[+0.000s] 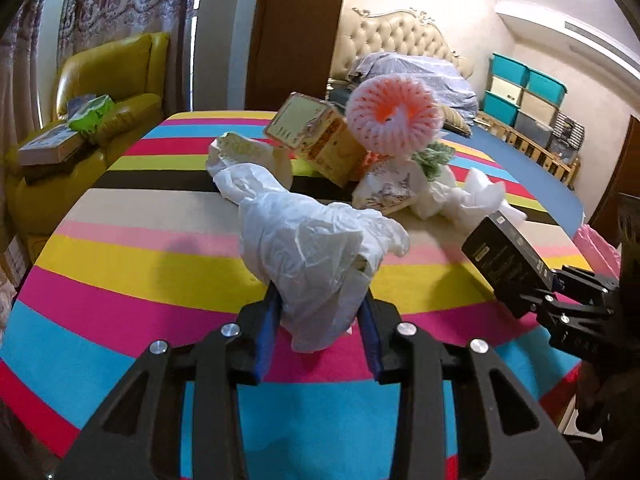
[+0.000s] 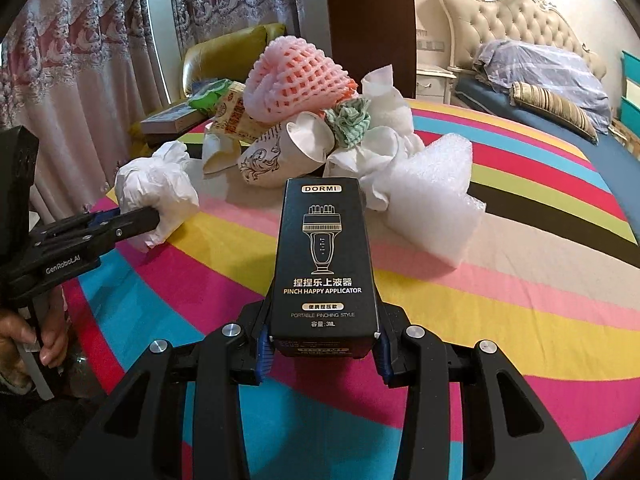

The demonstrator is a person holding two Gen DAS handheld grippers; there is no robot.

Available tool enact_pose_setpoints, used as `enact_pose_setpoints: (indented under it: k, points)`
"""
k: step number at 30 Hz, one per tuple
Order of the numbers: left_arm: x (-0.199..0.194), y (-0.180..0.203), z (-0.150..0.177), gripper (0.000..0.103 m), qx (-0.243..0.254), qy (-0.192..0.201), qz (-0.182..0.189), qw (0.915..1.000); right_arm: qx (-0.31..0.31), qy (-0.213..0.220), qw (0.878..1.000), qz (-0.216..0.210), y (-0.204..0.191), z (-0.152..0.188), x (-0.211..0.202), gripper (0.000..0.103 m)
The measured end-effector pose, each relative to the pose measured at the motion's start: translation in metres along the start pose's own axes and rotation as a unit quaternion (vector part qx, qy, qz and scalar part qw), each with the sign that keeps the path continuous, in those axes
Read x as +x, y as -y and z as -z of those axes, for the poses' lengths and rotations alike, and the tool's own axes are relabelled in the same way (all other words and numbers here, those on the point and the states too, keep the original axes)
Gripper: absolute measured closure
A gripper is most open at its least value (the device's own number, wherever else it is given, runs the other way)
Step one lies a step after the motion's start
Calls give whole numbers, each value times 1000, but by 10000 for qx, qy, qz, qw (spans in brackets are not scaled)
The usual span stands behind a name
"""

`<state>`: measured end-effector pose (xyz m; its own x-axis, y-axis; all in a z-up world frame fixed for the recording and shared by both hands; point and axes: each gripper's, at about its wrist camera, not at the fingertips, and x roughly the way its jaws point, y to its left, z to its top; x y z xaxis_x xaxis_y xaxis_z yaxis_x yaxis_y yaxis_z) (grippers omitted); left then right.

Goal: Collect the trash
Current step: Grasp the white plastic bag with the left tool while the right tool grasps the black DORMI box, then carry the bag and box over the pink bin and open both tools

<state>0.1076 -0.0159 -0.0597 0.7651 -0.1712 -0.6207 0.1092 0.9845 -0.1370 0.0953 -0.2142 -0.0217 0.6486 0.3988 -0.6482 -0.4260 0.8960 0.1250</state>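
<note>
Both hands are loaded. The left hand-held gripper (image 1: 318,312) is clamped on a crumpled white plastic bag (image 1: 308,248), its pads sunk into the lower folds; the bag hangs above the striped tabletop (image 1: 132,264) near its front edge. The right hand-held gripper (image 2: 322,350) is clamped on the base of a black carton (image 2: 324,256) marked "DORMI", held upright above the front edge, clear of the cloth. The remaining trash sits heaped toward the far edge. Counted there: one pink foam fruit net (image 2: 296,80), one printed paper cup (image 2: 280,152) lying on its side, one green crumpled wad (image 2: 350,120), one white foam sheet (image 2: 432,184), one yellow printed box (image 1: 320,136), and one flat pale packet (image 1: 248,152); the white paper scraps in the heap overlap and cannot be counted with certainty. No bin shows in either view. Judgement on the step in hand: both items appear secured for carrying off. The bag is soft and loosely folded, so the grip should be kept firm and the trailing end kept clear of the heap. The carton is pinched only at its base and may pivot; it should be kept upright and moved steadily.
</note>
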Motion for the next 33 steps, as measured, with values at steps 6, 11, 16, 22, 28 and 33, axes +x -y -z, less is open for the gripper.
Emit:
enact_pose_setpoints:
  k: [6, 11, 16, 22, 28, 33]
  points:
    - [-2, 19, 6, 68, 290, -19, 162, 9994, 128, 70, 9999, 77, 11, 9, -12, 64]
    - [0, 36, 8, 68, 497, -100, 288, 9983, 306, 160, 9992, 184, 22, 18, -24, 64]
    - [2, 64, 4, 68, 861, -61, 373, 9956, 470, 337, 9976, 374, 39, 23, -38, 64]
    - [5, 99, -3, 68, 1230, 58, 528, 9910, 639, 560, 9944, 629, 57, 28, -53, 64]
    - [13, 130, -9, 67, 1533, 152, 633, 9860, 717, 740, 9901, 958, 71, 33, -68, 64]
    - [20, 156, -12, 67, 1802, 246, 721, 9807, 827, 846, 9847, 1283, 89, 39, -82, 64]
